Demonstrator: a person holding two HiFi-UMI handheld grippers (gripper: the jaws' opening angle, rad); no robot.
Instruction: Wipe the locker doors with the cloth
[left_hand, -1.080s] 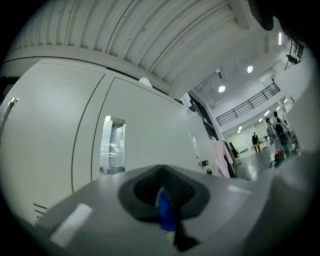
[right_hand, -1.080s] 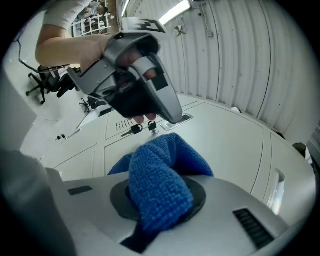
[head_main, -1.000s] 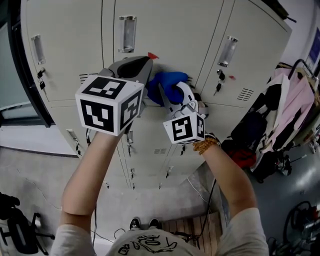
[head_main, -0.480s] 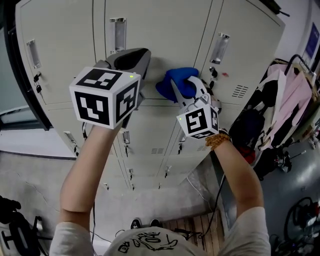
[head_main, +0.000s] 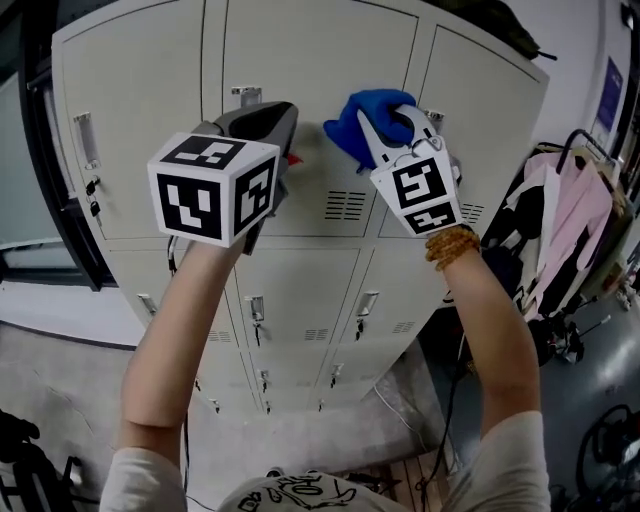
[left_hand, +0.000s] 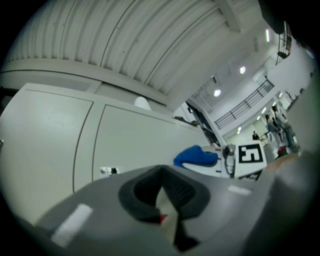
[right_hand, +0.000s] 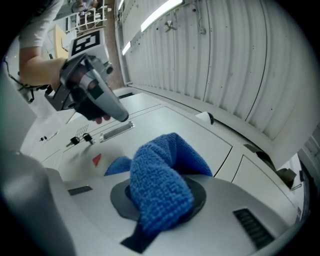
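The right gripper (head_main: 385, 125) clamps the fuzzy blue cloth (head_main: 355, 115), which bulges straight ahead against the pale grey metal locker door (head_main: 320, 70); the left gripper (head_main: 268, 118), alongside, is closed and empty.

A deep blue cloth (head_main: 362, 118) is glowing between the jaws of the white and pale grey right gripper (head_main: 393, 125), which is carrying black-on-white square markers. The left gripper (head_main: 283, 150) is showing a darker grey shell, black jaw pads and the same black-and-white pattern. Ahead of both, the locker doors (head_main: 300, 60) are reading pale grey-beige, with a small red mark (right_hand: 96, 159), possibly a sticker, lying just off the left gripper's tips. Amber beads (head_main: 452, 245) are circling the wrist behind the right gripper.
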